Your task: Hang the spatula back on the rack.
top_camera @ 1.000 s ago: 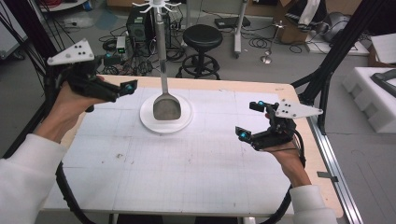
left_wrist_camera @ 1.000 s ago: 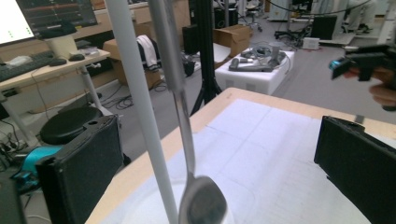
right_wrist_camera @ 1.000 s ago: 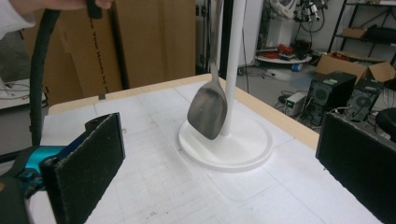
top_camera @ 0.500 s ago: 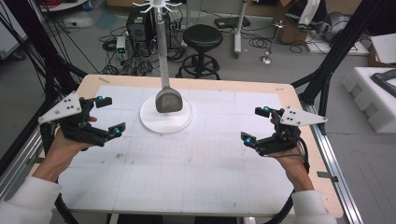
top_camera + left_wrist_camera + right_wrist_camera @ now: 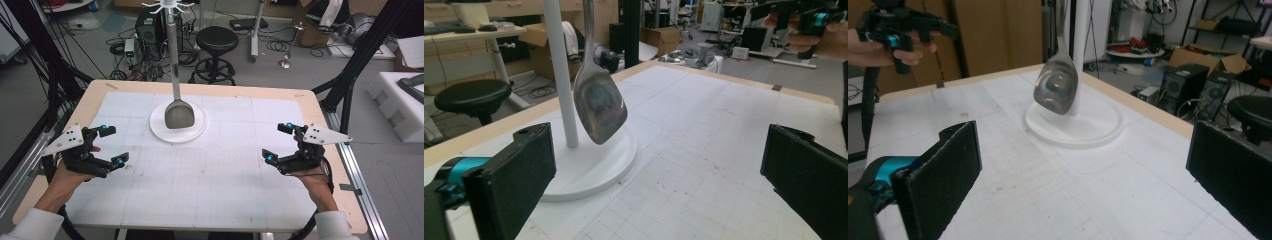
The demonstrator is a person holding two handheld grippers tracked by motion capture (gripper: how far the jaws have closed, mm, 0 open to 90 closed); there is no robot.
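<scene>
Right now my left gripper sits nearest me at the left edge of the table, and my right gripper mirrors it at the right edge. Both have their jaws spread wide and hold nothing; each gripper's own view shows its two black jaws far apart with only the gridded white mat between them. I judge I am holding them back and low like this to leave the middle of the table free and to have both jaws ready for a reach. Neither one touches the mat or anything on it, as far as I can tell.

Farther out, past the bare mat, stands the white stand: a round flat base on the far half of the table, with a pole rising from it. From the hooks at its top hangs the spatula, a grey metal one, handle up and blade down. Its blade hangs over the base, just in front of the pole, and seems to be clear of the base rather than resting on it. Hanging like that keeps the handle upright and free on all sides, which should make it easy to pinch from either hand.

Both grippers are well apart from the spatula, one to each side of it. Beyond the table are a black stool and cables on the floor.
</scene>
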